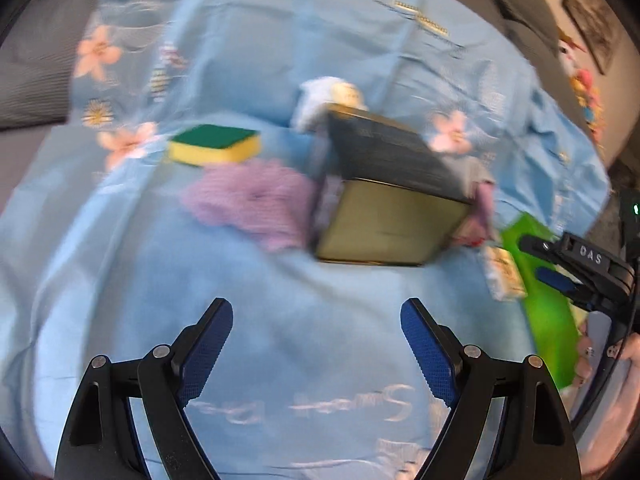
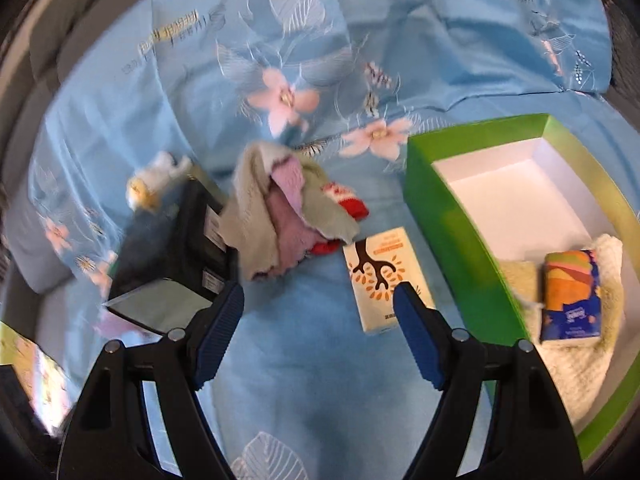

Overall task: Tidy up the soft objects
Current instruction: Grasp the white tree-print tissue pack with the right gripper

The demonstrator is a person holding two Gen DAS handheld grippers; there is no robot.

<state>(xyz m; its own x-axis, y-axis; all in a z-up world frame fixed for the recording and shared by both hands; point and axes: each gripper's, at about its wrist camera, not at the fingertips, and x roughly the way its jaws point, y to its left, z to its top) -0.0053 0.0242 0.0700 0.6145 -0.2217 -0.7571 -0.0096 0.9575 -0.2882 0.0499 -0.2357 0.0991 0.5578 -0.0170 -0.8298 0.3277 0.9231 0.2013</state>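
Observation:
My left gripper [image 1: 316, 308] hangs open and empty over the blue bedsheet. Ahead of it lie a yellow-and-green sponge [image 1: 214, 144], a purple cloth [image 1: 256, 200] and a black box [image 1: 392, 184] tipped on its side, with a white soft toy [image 1: 328, 96] behind it. My right gripper [image 2: 318, 292] is open too, holding nothing. Just beyond its right finger lies a white tissue pack [image 2: 384, 280] with a tree print. A pile of beige, purple and red cloths [image 2: 280, 208] leans on the black box [image 2: 180, 248]. The green box [image 2: 460, 232] holds a colourful tissue pack [image 2: 572, 296] on a white knitted cloth [image 2: 580, 360].
The flowered blue sheet [image 2: 304, 380] covers the whole surface and is wrinkled toward the back. In the left wrist view the right gripper [image 1: 536, 260] and a hand [image 1: 588, 360] show at the right edge over the green box [image 1: 548, 320]. Framed pictures [image 1: 592, 20] hang on the far wall.

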